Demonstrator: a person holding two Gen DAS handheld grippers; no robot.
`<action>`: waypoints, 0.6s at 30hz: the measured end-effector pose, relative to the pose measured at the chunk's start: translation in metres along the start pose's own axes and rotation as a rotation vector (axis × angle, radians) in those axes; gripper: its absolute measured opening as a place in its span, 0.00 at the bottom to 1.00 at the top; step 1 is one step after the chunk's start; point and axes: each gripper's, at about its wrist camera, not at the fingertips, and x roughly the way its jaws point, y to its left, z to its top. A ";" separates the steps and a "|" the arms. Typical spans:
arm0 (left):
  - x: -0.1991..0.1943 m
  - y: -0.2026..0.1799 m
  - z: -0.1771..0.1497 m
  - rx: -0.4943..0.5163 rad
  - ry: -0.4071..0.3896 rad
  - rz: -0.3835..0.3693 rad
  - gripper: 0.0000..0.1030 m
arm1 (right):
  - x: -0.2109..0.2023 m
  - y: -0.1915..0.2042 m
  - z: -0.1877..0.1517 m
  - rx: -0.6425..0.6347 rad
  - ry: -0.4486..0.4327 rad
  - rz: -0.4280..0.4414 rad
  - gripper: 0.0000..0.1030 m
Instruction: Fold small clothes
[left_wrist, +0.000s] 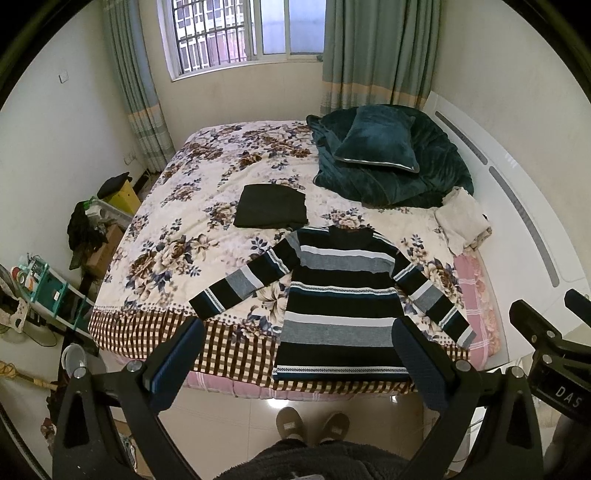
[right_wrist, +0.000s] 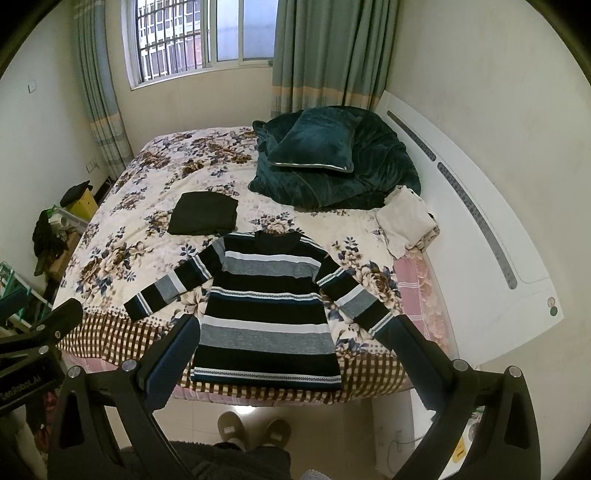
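The bed (left_wrist: 173, 206) fills the room, and everything else takes its place from the striped sweater (left_wrist: 340, 306) spread flat on the bed's near end. Its hem lies along the near edge and its collar points toward the window, so its long axis runs straight away from the person standing at the foot of the bed. Both sleeves splay out and down, one to each side.

Beyond the collar sits a folded dark garment (left_wrist: 271, 206), apparently done already; farther back and to the right lies a teal pillow (left_wrist: 376, 138) on a heaped blanket.

The left claw (left_wrist: 299, 362) hangs above the hem, short of the sweater, with its jaws spread wide and nothing in them. The right claw (right_wrist: 295, 358) hangs likewise, open and empty. Each sleeve lies ahead and outward of its own claw, so I would judge the left claw nearer the left cuff (left_wrist: 207, 301) and the right claw nearer the right cuff (right_wrist: 382, 325).
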 end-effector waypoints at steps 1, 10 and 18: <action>0.000 0.000 0.001 -0.002 0.000 -0.002 1.00 | 0.000 0.000 0.001 0.000 0.000 -0.001 1.00; 0.001 -0.001 -0.005 -0.007 -0.006 -0.013 1.00 | -0.001 0.000 0.000 0.000 -0.004 -0.002 1.00; 0.005 -0.001 -0.010 -0.012 -0.007 -0.025 1.00 | -0.001 0.000 -0.007 0.001 -0.007 -0.001 1.00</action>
